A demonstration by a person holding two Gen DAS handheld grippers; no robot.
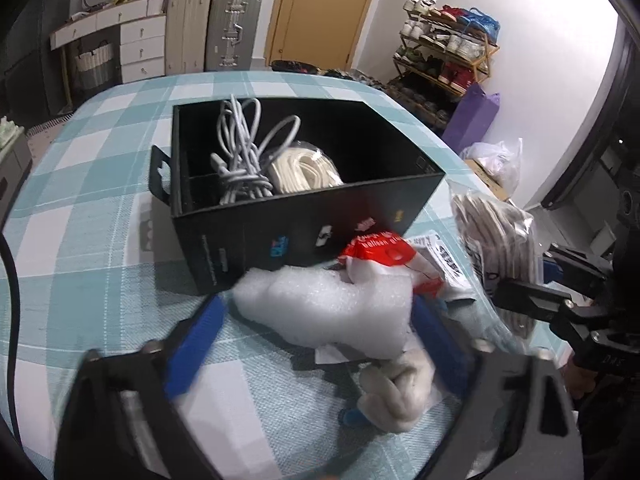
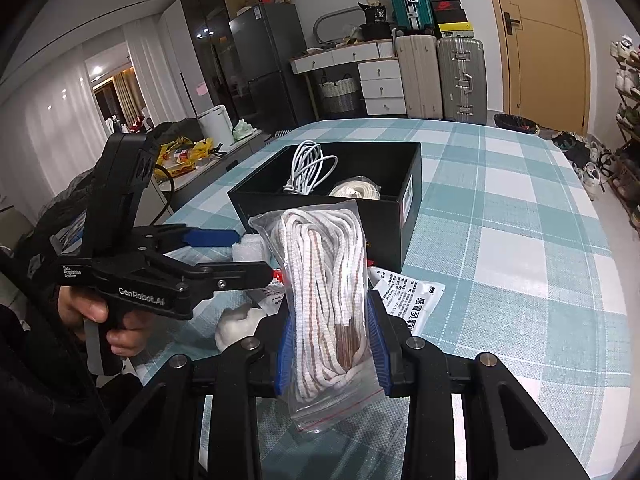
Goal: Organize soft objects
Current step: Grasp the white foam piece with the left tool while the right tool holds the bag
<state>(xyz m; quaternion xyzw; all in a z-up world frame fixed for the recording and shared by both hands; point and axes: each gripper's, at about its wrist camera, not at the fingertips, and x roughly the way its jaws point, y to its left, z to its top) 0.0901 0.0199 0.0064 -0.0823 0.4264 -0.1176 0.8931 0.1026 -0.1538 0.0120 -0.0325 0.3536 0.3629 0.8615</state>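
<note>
Right gripper (image 2: 330,346) is clamped on a clear zip bag of white-and-brown cord (image 2: 324,280), blue pads pressing both sides of the bag's lower half, bag upright and lifted off the table (image 2: 520,208), in front of the near wall of the black box (image 2: 396,224). Left gripper (image 1: 316,320) has its jaws apart, straddling a piece of white foam wrap (image 1: 324,316); the right blue finger sits just beside the foam's edge, the left finger (image 1: 196,348) stands clear of it, so no grip. Can't tell if the right pad actually touches. The foam lies on the checked cloth near the table's near edge, touching the box's near wall. Next to it, same cluster: a red-and-white packet (image 1: 380,254) against the box wall, a white printed sachet (image 2: 412,292) just right of it, and a knotted white cloth wad (image 1: 396,396) closest to the near edge. The box sits around mid-table, open-topped; inside are a coiled grey-white cable (image 1: 240,152) on the left and a bagged cream rope coil (image 1: 304,170) beside it, touching. A person's hand (image 2: 116,320) holds the left gripper's handle in the right wrist view.
</note>
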